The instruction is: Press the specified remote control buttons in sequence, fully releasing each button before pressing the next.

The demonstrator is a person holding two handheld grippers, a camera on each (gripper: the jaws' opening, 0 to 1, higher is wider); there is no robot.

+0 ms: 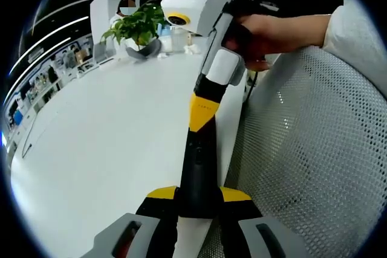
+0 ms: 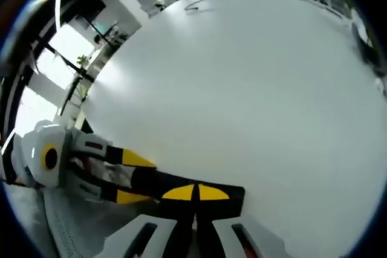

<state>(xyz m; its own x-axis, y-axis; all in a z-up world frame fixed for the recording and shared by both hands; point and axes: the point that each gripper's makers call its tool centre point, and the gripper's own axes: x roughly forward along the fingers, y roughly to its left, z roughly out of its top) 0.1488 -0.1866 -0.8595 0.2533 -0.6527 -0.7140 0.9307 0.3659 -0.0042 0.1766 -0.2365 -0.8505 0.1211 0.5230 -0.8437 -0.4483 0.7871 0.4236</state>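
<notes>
The left claw (image 1: 196,209) grips the black remote control (image 1: 198,167) over the white bench (image 1: 97,143) edge. The right claw (image 1: 202,110), closed narrow, touches its top; press squarely, then lift fully clear.

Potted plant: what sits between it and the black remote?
Nothing: in the left gripper view, bare white tabletop stretches from the leafy green potted plant to the black remote control clamped in the left gripper.

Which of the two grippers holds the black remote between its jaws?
The left gripper: its jaws flank the remote, while the right gripper has its jaws closed together, tips meeting the remote's face.
</notes>
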